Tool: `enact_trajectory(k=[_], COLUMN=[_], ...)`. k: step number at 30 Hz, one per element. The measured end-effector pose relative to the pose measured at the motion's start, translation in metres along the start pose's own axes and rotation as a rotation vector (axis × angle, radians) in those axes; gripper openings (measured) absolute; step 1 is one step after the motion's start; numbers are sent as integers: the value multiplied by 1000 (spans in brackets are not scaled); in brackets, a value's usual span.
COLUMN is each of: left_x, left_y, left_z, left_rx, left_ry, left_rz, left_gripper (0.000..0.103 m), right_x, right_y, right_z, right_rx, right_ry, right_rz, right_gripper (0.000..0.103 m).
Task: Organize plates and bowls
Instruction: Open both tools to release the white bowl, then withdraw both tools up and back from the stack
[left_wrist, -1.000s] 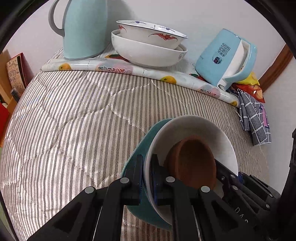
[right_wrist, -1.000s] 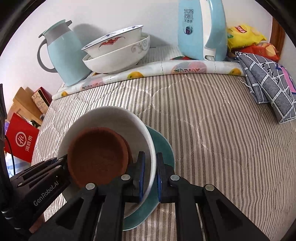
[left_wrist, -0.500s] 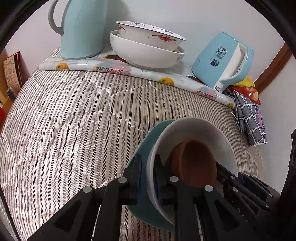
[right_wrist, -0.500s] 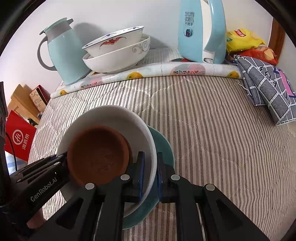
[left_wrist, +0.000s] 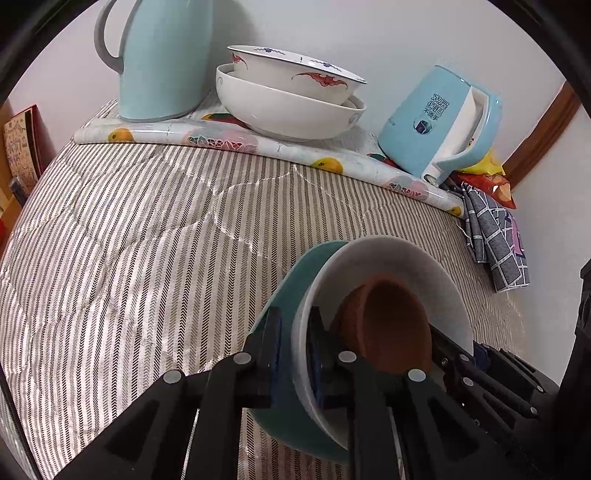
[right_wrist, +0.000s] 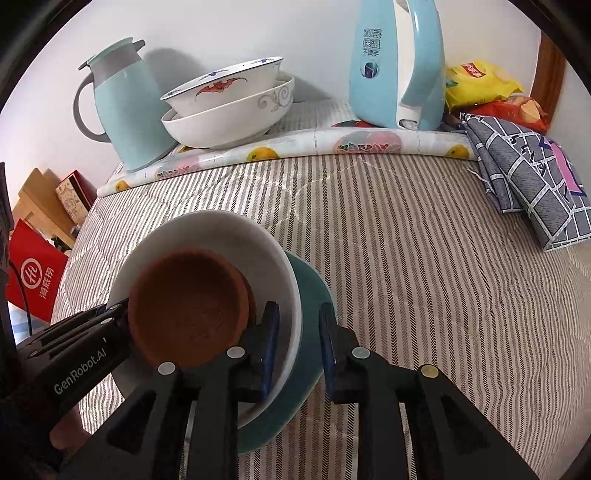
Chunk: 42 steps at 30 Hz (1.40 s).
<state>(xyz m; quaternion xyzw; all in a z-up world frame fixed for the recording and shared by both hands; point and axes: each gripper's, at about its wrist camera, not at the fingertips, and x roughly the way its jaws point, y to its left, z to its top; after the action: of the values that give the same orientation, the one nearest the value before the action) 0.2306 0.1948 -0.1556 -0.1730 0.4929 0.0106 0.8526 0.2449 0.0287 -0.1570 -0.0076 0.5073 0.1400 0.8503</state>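
A stack of a teal plate (left_wrist: 291, 280), a white bowl (left_wrist: 388, 258) and a brown bowl (left_wrist: 391, 321) is held between both grippers above the striped quilt. My left gripper (left_wrist: 295, 328) is shut on the stack's left rim. My right gripper (right_wrist: 295, 328) clamps the right rim of the teal plate (right_wrist: 314, 280) and white bowl (right_wrist: 207, 232), with the brown bowl (right_wrist: 188, 306) inside. Two nested white bowls (left_wrist: 288, 96), the top one with red bat patterns, stand at the back; they also show in the right wrist view (right_wrist: 229, 107).
A light-blue thermos jug (left_wrist: 159, 59) stands left of the nested bowls and a blue electric kettle (left_wrist: 439, 122) right of them, on a fruit-print mat (right_wrist: 295, 147). A grey checked cloth (right_wrist: 532, 177) and snack bags (right_wrist: 480, 81) lie at the right. The striped quilt (left_wrist: 129, 240) covers the surface.
Both grippers have carried the stack forward toward the nested bowls at the back. The grip on the stack is unchanged.
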Motion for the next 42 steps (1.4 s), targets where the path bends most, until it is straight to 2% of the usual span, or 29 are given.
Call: enact_trajectory(k=[4,9,12,15,17,22,27,39,42], left_x=[-1,-5,-11,-22,-34,-63,-87,-147,-161], left_y=[-3,-6,-7,-12,-14,-21,-39,-85,-98], left_z=[-1,-2,-4,-7,-9,-15,-31,-81,-97], left_rx=[16,15,11,33,37,29,46,68,84], left_ry=[1,5,0,-20,-54,-110,-150,-244,-275], left_rz=[23,54,71,117,141,148,160,174,182], left_gripper=[15,17,21,33,46,59,64,72,76], right_x=[-5,-17,-27,-39,-50,-78,-110,-172,-190], right_y=[0,-4,-9,-16,-19,-26,-40,-85,-93], right_z=[0,-1,-3,-7,-10,-19,-34,-80,-94], right_rx=[-10,-19,-10,0,2,-11,-4,39,44], right_ry=[-9,-41,-58,-76,-97,-148,-198,-200,-222], right_rz=[7,-5,1,13,15,-1,-35,-93,-103], right_gripper=[24,37,37,39,44,56,69,70,81])
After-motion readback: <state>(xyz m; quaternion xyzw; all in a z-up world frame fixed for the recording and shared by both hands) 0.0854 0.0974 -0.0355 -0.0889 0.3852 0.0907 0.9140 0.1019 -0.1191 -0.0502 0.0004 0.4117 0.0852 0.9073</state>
